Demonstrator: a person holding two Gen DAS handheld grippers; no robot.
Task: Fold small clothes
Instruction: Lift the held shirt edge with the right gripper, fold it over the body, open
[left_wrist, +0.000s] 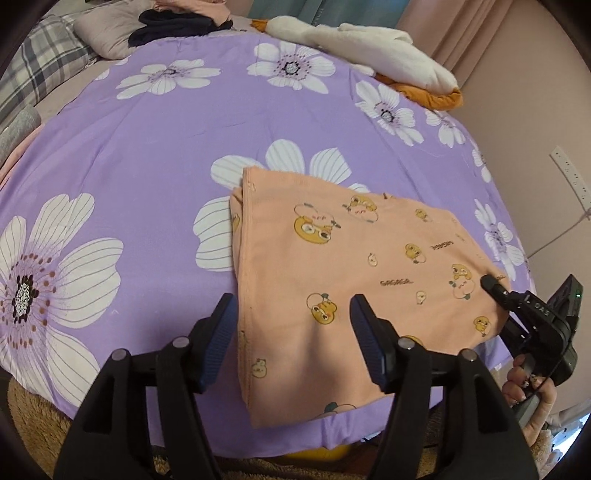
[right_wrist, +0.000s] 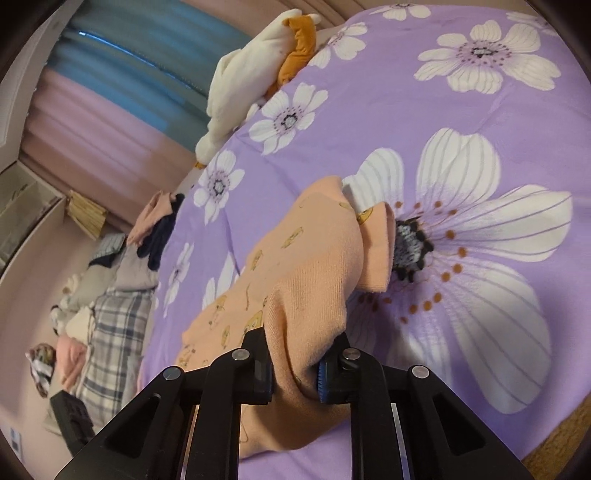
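Note:
A peach garment (left_wrist: 332, 258) printed with yellow cartoon ducks lies partly folded on the purple flowered bedspread (left_wrist: 147, 166), near its front edge. My left gripper (left_wrist: 291, 325) hovers open over the garment's near left part, and its blue pads touch no cloth. At the garment's right edge my right gripper (left_wrist: 493, 286), held by a hand (left_wrist: 532, 398), pinches the fabric. In the right wrist view the right gripper (right_wrist: 295, 373) is shut on a bunched fold of the garment (right_wrist: 303, 266), which rises off the bedspread (right_wrist: 369, 92) into the jaws.
A white and orange plush bundle (left_wrist: 388, 55) lies at the bed's far right edge. Dark and pink clothes (left_wrist: 177, 26) are piled at the far end beside a plaid pillow (left_wrist: 40, 62). A power strip (left_wrist: 570, 173) hangs on the pink wall to the right.

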